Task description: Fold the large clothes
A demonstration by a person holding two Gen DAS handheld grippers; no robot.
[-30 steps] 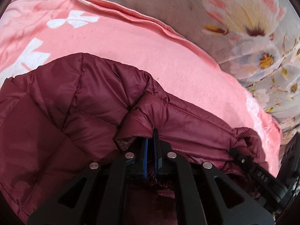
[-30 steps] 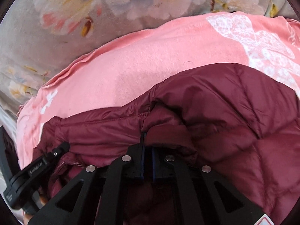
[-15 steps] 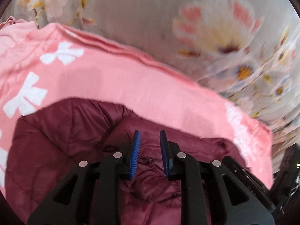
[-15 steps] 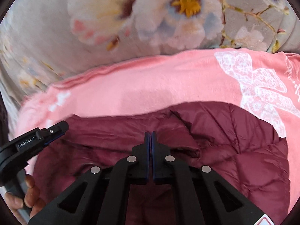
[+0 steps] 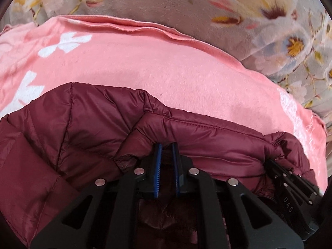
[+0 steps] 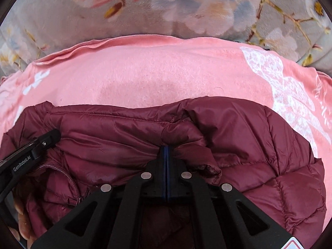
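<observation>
**Jacket edge pinched on the right, left tongs slack**

Maroon puffer jacket [image 5: 72,137] lies on a pink blanket [image 5: 166,68], which sits on a grey floral bedspread [image 6: 186,6]. Both tongs are at the near rolled edge of the jacket, side by side.

- Left gripper [image 5: 166,147]: the 2 blue pads stand apart with a clear gap — released. Fabric is draped over the tips, nothing squeezed between them.
- Right gripper [image 6: 166,148]: pads pressed together with the jacket's edge bunching right at the tips — looks clenched on the jacket, though the cloth between the pads is hidden.

Handling, my read:
- Light, soft, lofty; no stiffness, so it will sag between 2 hold points.
- Shiny shell looks slippery — a thin pinch could slide out.
- Filling springs back, so folds need pressing flat.

Where to grab: the stitched hem or seam line, where the layers are firm, not the puffed quilt panels. Keep clear of the zipper [image 6: 70,178] so it does not snag.
</observation>
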